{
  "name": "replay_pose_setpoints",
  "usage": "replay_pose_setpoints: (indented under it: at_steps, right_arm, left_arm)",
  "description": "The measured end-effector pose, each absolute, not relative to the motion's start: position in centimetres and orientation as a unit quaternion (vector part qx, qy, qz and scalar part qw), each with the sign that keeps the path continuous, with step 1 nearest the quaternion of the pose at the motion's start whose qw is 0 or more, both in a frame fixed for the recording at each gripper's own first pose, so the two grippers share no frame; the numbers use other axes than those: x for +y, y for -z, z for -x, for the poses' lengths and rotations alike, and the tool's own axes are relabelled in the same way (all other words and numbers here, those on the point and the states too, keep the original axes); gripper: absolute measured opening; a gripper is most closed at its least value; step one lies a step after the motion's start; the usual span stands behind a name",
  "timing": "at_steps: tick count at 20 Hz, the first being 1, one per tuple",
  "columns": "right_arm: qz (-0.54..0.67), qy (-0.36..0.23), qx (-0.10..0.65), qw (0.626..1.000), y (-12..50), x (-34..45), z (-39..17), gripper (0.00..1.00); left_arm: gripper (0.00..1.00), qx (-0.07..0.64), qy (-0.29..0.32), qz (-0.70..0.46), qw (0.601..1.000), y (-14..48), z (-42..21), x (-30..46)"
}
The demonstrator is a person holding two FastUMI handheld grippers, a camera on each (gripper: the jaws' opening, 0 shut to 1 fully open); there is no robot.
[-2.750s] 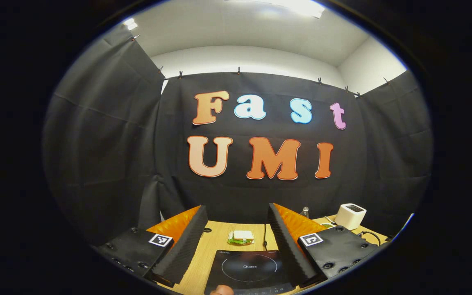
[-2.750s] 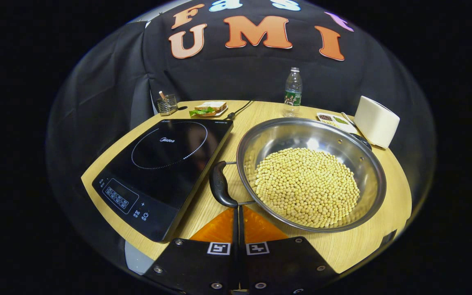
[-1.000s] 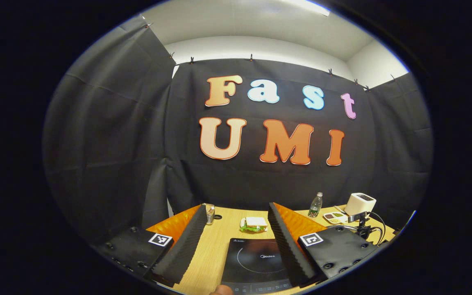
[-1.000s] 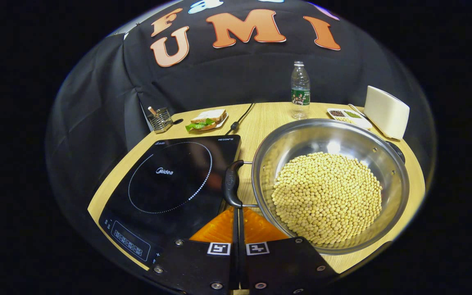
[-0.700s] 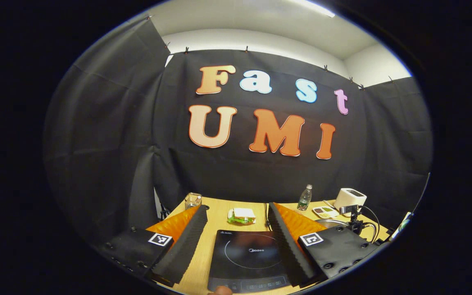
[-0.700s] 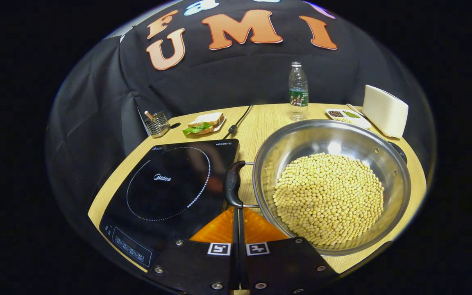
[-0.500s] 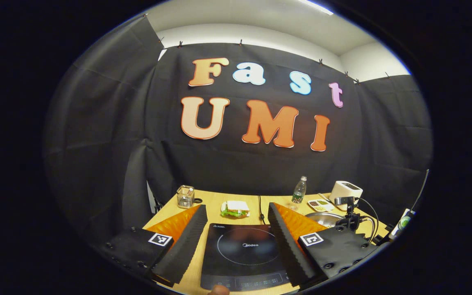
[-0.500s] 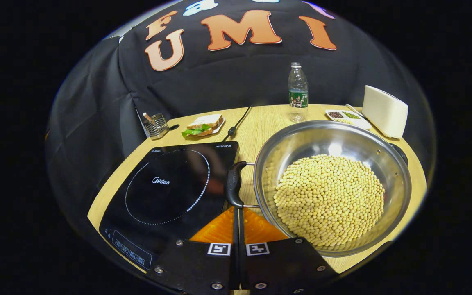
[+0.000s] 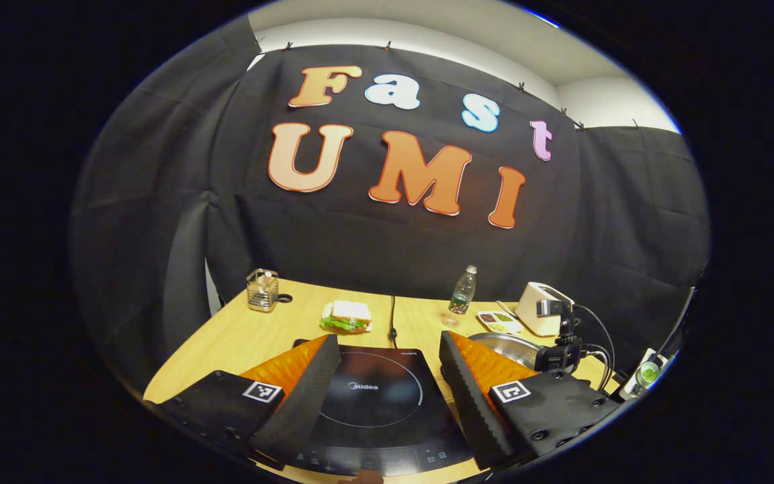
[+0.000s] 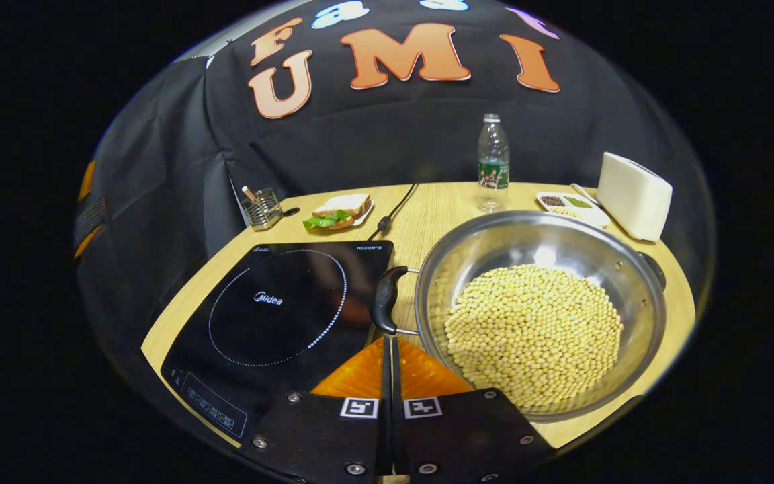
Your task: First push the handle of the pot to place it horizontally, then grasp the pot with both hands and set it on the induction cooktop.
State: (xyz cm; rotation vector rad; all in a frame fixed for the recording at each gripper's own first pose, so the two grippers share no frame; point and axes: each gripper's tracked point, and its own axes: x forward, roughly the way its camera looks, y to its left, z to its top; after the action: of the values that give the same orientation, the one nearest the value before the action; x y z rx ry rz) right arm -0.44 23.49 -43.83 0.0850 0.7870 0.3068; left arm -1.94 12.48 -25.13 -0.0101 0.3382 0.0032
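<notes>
- Pot [image 10: 541,309] is a wide steel one full of pale yellow beans, sitting on the wooden table [image 10: 427,202] just beside the induction cooktop [image 10: 273,316], not on it.
- Its near black handle [image 10: 384,300] pokes out over the strip of table between the pot and the cooktop edge; a second dark handle [image 10: 652,267] sits on the pot's far rim.
- Right gripper [image 10: 388,346] has its fingers pressed together with nothing between them, tips right up at the near handle; can't tell if they actually touch it.
- Left gripper [image 9: 387,376] hangs above the cooktop's front edge with its fingers spread wide, holding nothing.
- In the left gripper view the pot rim [image 9: 501,343] peeks out past the cooktop, with the other gripper's camera mount [image 9: 558,336] standing in front of it.
- Behind the cooktop: a sandwich [image 10: 336,210] with green lettuce, a wire holder [image 10: 261,205], and a black cord [image 10: 390,205].
- Behind the pot: a clear water bottle [image 10: 493,161], a small tray of spices [image 10: 572,205], and a white toaster [image 10: 634,195].
</notes>
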Motion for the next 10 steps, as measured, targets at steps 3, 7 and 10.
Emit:
replay_pose_setpoints:
  at_steps: [3,7,10]
  right_arm:
    - [-0.056,-0.161,0.364,0.916,41.7,22.2,1.2,0.0]
    - [-0.05,-0.143,0.339,0.929,40.2,17.9,0.7,0.02]
    - [-0.045,-0.111,0.329,0.937,39.9,13.6,-0.1,0.13]
  left_arm:
    - [0.98,0.181,0.013,0.008,0.983,26.8,0.7,10.3]
    - [0.98,0.197,0.027,0.011,0.98,29.2,-1.1,7.4]
    - [0.98,0.221,0.038,0.007,0.975,32.2,-2.6,5.1]
